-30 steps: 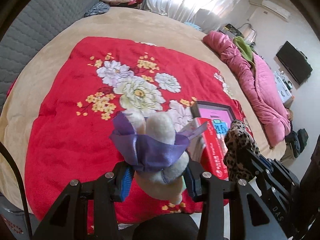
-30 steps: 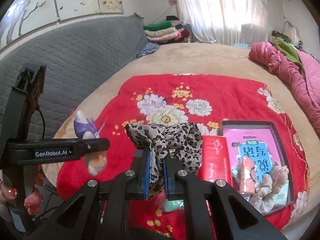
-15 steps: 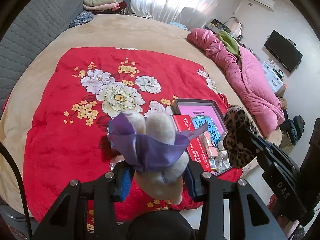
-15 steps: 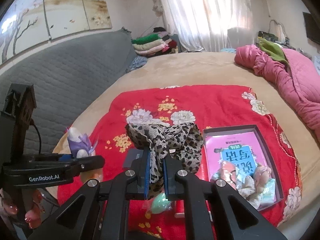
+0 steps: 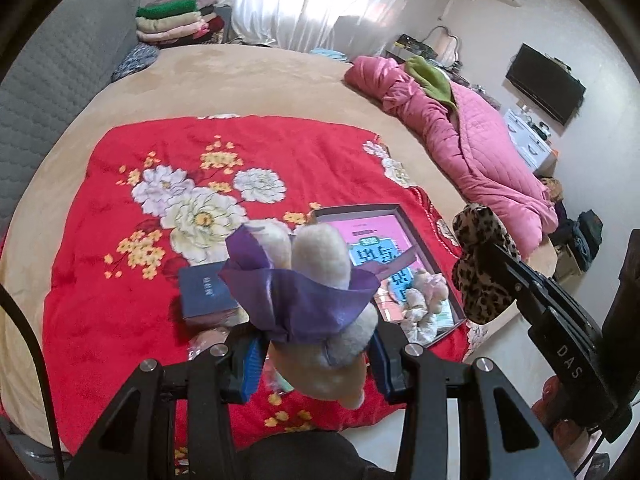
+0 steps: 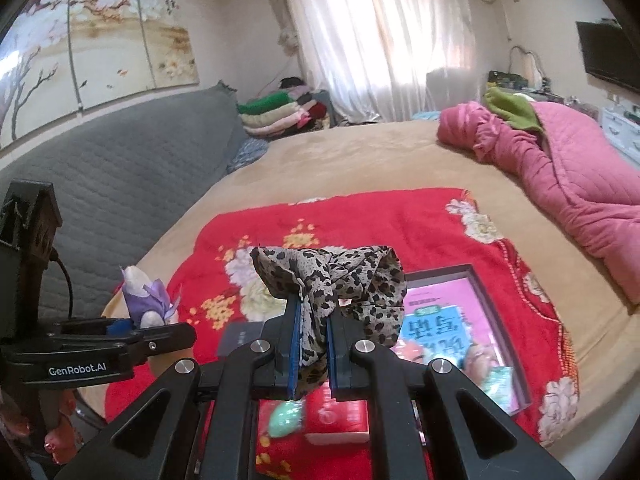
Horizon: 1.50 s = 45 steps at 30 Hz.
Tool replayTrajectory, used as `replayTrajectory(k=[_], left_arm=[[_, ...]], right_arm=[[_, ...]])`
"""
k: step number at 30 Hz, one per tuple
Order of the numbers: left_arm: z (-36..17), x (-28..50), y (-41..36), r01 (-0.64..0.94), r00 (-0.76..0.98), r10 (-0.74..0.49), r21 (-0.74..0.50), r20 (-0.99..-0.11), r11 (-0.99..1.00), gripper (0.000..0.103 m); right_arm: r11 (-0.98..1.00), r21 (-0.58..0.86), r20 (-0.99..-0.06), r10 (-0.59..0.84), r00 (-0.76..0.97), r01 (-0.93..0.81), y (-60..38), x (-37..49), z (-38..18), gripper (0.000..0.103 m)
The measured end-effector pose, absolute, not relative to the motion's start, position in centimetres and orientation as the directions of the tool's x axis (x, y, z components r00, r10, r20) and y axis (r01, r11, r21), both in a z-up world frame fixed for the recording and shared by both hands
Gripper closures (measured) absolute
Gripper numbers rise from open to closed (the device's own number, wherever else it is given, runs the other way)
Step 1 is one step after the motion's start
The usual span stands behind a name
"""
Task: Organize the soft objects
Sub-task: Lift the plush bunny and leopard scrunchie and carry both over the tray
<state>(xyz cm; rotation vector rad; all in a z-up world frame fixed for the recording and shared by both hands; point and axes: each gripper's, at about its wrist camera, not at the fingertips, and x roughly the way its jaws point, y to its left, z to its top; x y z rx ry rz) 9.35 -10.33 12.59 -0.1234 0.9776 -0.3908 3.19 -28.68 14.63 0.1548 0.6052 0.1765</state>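
Above red blanket (image 5: 100,280), jaws pinch plush toy (image 5: 320,304) and leopard scrunchie (image 6: 332,280).

Left wrist fisheye looks steeply down along its fingers (image 5: 248,364) onto the red floral blanket (image 5: 120,280) on the bed, close above it, near the bed's edge. Right wrist fisheye sits to its right and tilts less, taking in the grey headboard (image 6: 120,184) and curtains (image 6: 380,40). Both share the blanket, the open box (image 5: 404,220), the pink quilt (image 5: 472,148) and each other's gripper.
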Motion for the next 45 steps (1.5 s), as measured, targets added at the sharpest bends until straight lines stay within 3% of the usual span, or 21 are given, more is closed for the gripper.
replayTrajectory(k=[21,45], left_arm=[[12.0,10.3,-18.8,0.394,0.447,-0.413,-0.240,-0.793,0.887,0.059],[3.3,14.5,-30.5,0.483,0.242,-0.421,-0.268,-0.874,0.834,0.059]], right_arm=[[0.980,0.193,-0.556,0.063,0.829,0.054,-38.2,1.4,14.4,0.092],[0.963,0.220,-0.666,0.031,0.745,0.156,-45.8,3.3,8.5,0.092]])
